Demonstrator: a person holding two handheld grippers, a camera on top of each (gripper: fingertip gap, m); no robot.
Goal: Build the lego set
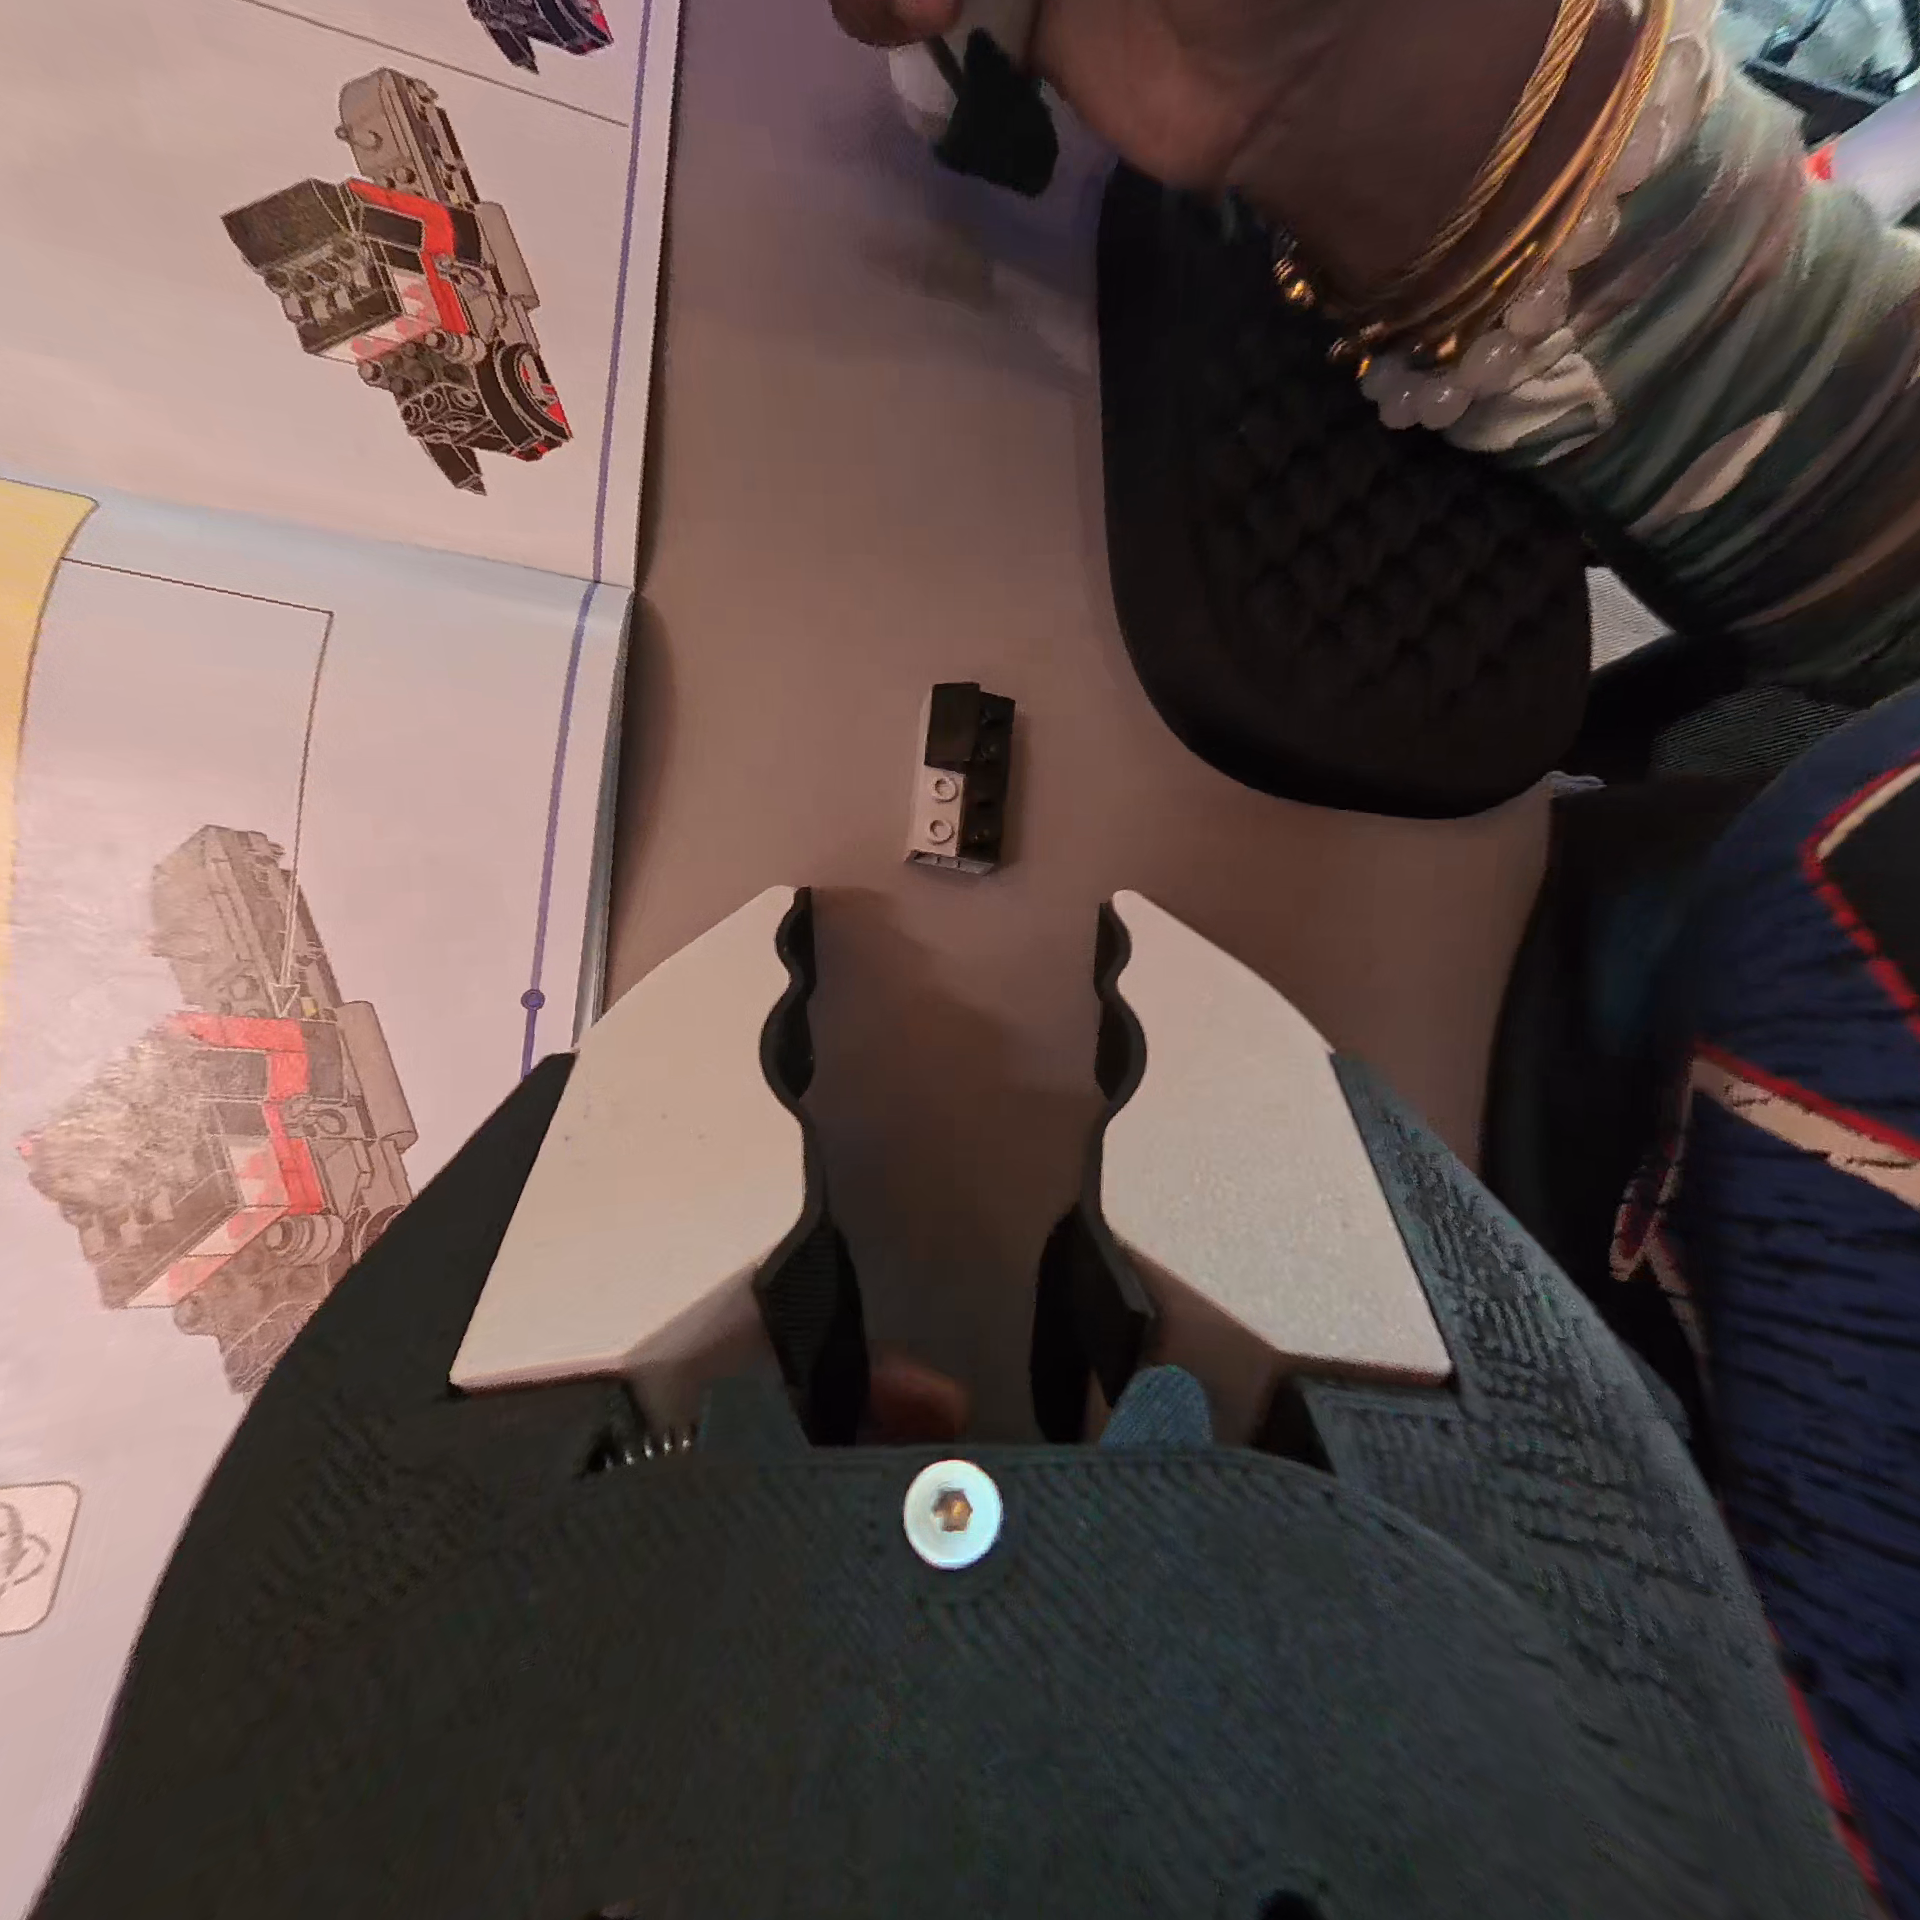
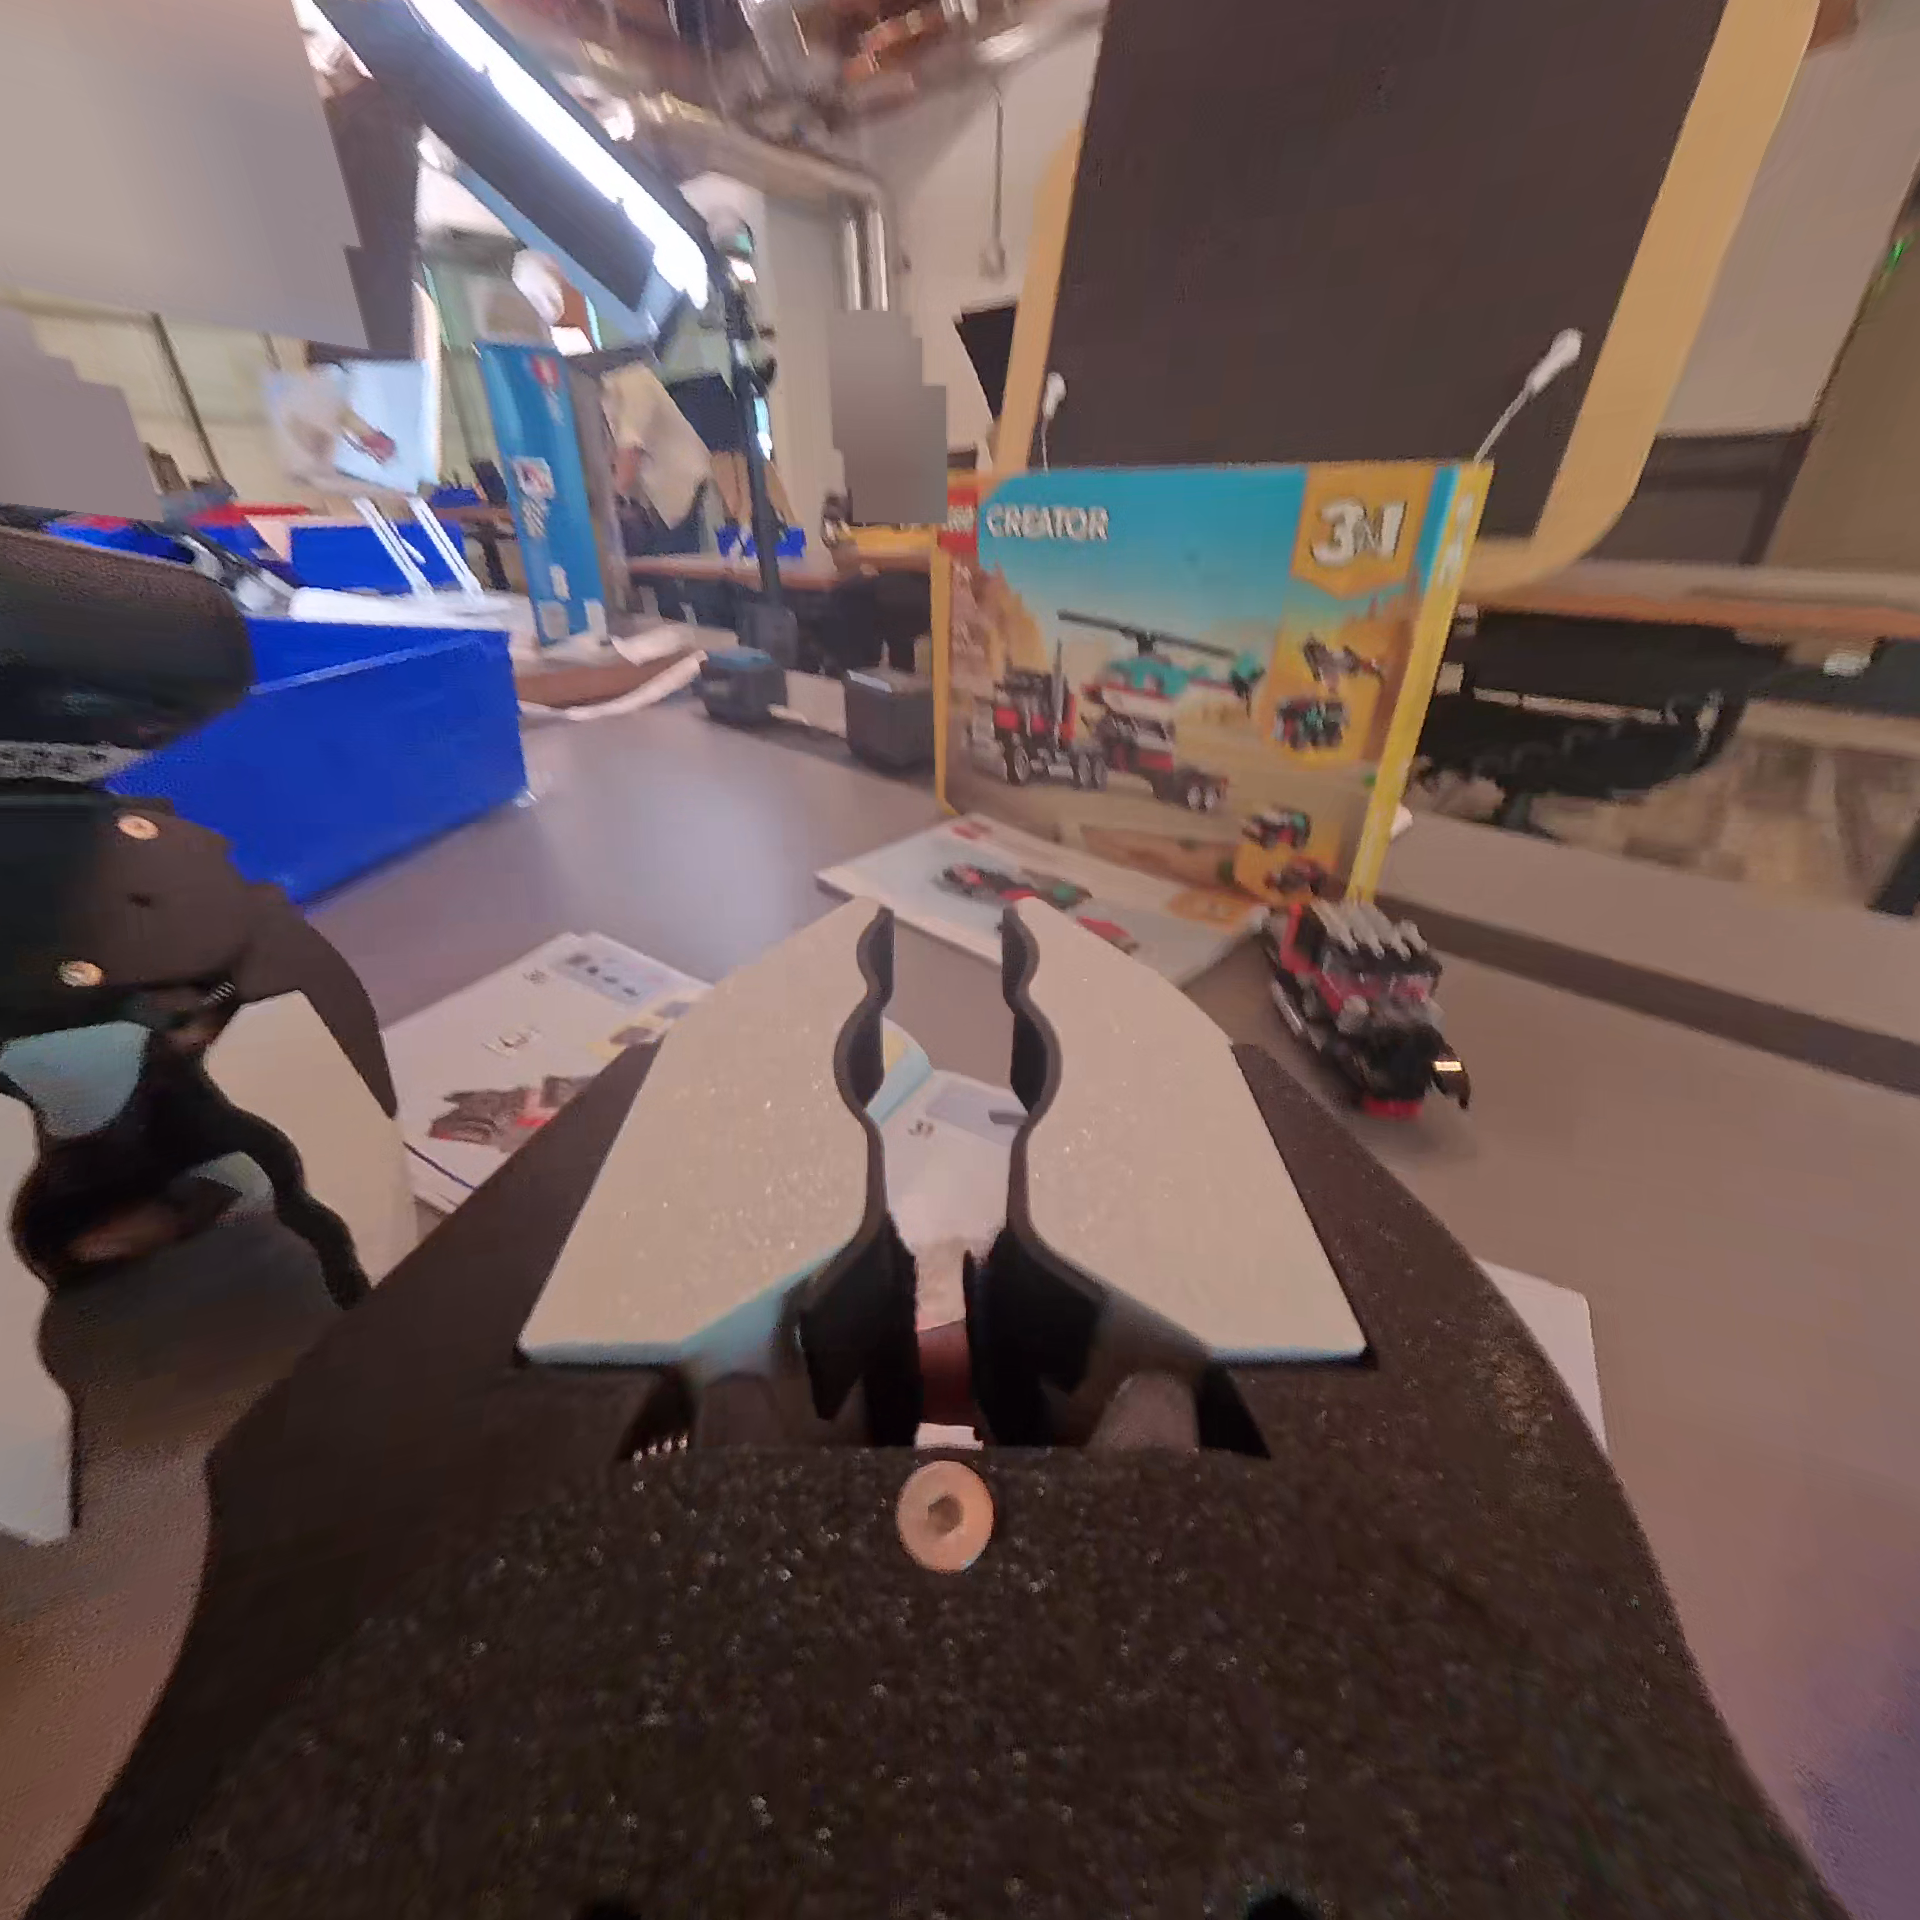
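— What do the tools look like?
— Each gripper, left gripper (image 1: 954, 914) and right gripper (image 2: 940, 925), has a rough black printed body, pale grey fingers with wavy black pads, and one silver hex screw (image 1: 952, 1514).
— What's worn?
— Gold bangles (image 1: 1486, 208), a pearl-bead bracelet (image 1: 1455, 384), a green patterned sleeve (image 1: 1714, 343).

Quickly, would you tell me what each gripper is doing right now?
Left gripper: open, empty, just short of a small brick piece.
Right gripper: open a little, holding nothing.

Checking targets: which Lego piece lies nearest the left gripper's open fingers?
The small black-and-grey assembly, just beyond the left gripper; the other black piece lies far off.
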